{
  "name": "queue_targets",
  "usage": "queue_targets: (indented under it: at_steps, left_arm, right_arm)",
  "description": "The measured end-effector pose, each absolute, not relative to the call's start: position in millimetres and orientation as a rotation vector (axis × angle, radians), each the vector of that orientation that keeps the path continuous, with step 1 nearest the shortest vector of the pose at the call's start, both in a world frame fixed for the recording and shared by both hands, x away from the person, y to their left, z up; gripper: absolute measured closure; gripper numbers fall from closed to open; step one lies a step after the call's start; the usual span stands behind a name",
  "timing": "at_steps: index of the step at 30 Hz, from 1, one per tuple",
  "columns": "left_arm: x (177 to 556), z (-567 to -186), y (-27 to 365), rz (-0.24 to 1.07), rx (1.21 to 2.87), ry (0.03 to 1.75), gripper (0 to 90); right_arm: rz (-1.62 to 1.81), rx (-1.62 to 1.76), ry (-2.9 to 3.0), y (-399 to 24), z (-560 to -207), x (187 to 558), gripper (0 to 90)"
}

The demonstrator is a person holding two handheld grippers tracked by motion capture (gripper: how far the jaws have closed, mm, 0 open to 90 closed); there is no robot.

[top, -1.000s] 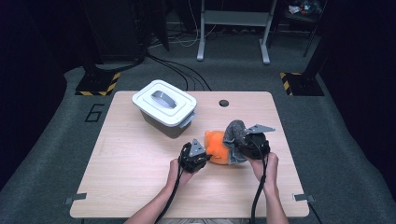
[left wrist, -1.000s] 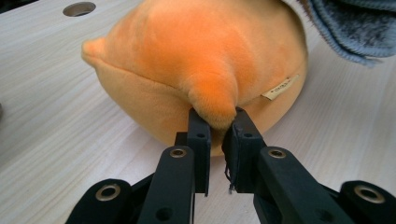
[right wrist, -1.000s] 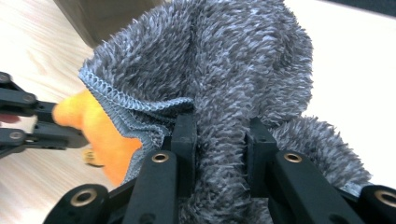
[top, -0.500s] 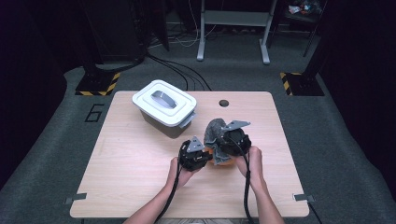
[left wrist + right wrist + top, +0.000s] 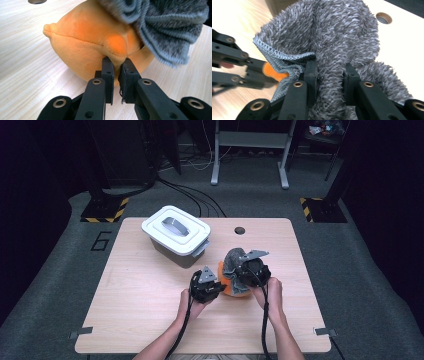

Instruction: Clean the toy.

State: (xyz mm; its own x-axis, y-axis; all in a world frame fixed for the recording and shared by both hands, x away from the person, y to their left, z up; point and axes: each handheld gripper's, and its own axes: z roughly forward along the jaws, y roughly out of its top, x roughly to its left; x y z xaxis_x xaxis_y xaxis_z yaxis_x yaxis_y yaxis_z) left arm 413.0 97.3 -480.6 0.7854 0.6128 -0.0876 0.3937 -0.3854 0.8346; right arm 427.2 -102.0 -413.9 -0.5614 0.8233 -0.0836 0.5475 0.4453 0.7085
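Note:
An orange plush toy lies on the wooden table right of centre. My left gripper is shut on a fold of its soft body. A fluffy grey cloth drapes over the top of the toy. My right gripper is shut on a thick bunch of that cloth and holds it over the toy. In the high view the left gripper sits just left of the toy and the right gripper just above and right of it.
A white lidded box with a grey handle stands on the table behind and left of the grippers. A round hole sits near the table's far edge. Dark floor, cables and stand legs surround the table.
My right gripper has carried the grey cloth leftward over the orange toy, so much less orange shows. The left gripper has stayed put on the toy.

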Motion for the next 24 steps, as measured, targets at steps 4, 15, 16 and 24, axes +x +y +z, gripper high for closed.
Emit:
queue_targets:
  at_steps: [4,15,16,24]
  left_arm:
    - [414.2,-481.9,98.4,0.295,2.027,0.757,82.8]
    - [416.3,-483.8,100.4,0.299,2.030,0.767,82.6]
    - [416.7,-484.2,100.7,0.300,2.027,0.764,82.6]
    - [417.1,-484.7,101.1,0.304,2.035,0.754,82.5]
  right_arm:
    - [0.896,1.211,2.257,-112.7,-416.9,427.5,70.5]
    - [0.893,1.342,2.201,-153.3,-433.5,430.4,70.4]
    - [0.895,1.364,2.197,-157.3,-437.1,431.5,70.4]
    - [0.894,1.489,2.189,-178.7,-465.9,440.1,70.4]
